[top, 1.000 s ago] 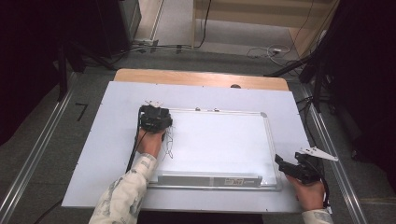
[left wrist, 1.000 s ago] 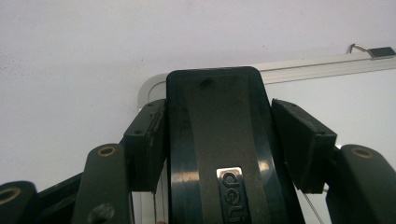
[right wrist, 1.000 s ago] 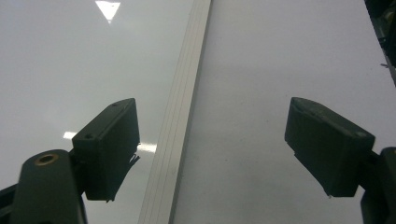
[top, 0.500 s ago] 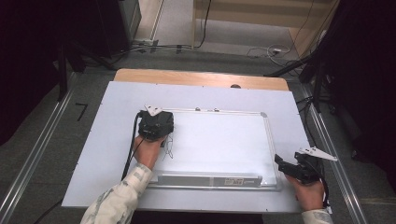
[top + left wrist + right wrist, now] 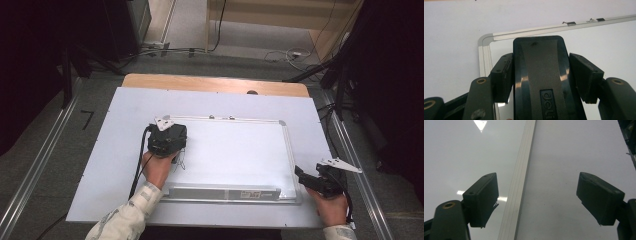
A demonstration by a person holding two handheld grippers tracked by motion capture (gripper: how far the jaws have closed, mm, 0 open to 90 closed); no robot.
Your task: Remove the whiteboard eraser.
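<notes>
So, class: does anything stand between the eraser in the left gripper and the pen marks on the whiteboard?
Nothing visible does. The left gripper is shut on the black eraser over the whiteboard, and the scribbled marks lie on bare board right beside it.

A black plastic whiteboard eraser (image 5: 541, 75) with a raised brand label on its glossy back is sitting face-down on the whiteboard (image 5: 240, 150), near that board's far left corner. The white, silver-framed whiteboard is lying flat, with faint scribbles (image 5: 183, 159) showing beside the eraser.
</notes>
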